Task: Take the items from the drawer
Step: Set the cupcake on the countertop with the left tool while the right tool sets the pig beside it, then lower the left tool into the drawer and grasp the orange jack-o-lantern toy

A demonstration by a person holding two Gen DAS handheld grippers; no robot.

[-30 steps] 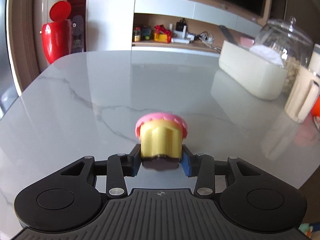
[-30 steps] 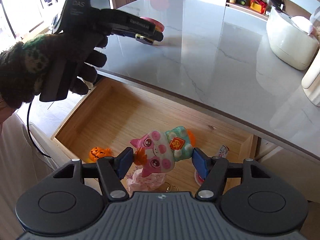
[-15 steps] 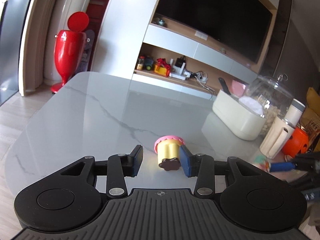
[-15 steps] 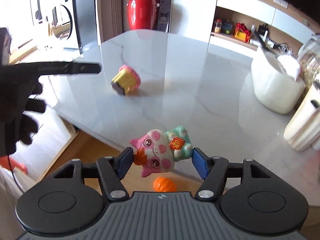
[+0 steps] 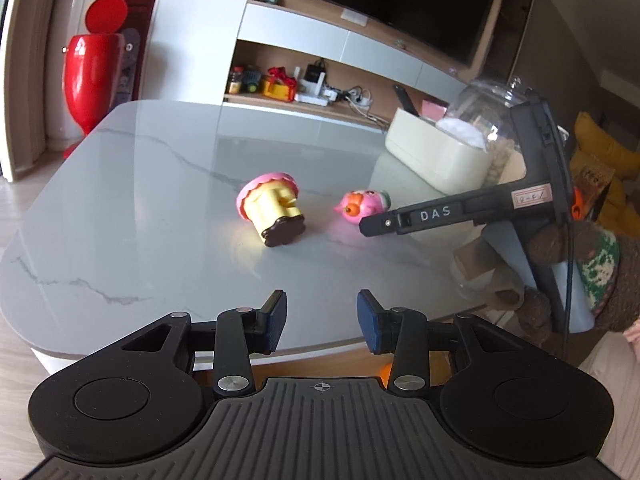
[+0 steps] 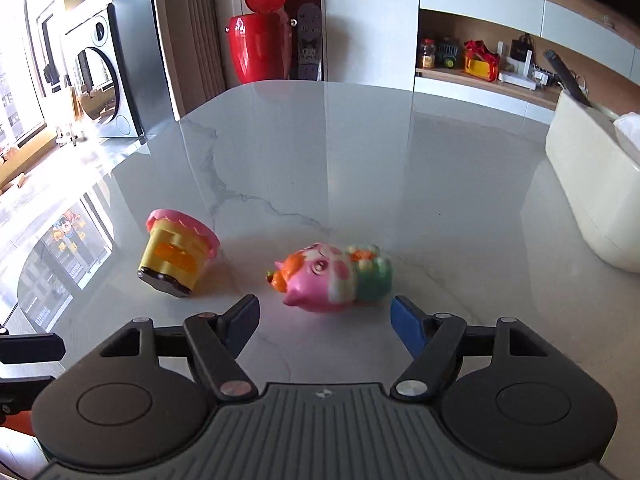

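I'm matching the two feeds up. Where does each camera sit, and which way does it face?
Left wrist: on the open left gripper, facing across the marble table; the right gripper and gloved hand show.
Right wrist: on the right gripper, its jaws opening, above the pig toy.
Shared: pig toy, cupcake toy, red bin.

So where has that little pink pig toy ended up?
The pink pig toy lies on its side on the marble table, just ahead of the opening right gripper, which no longer touches it. The toy cupcake lies tipped over to its left.
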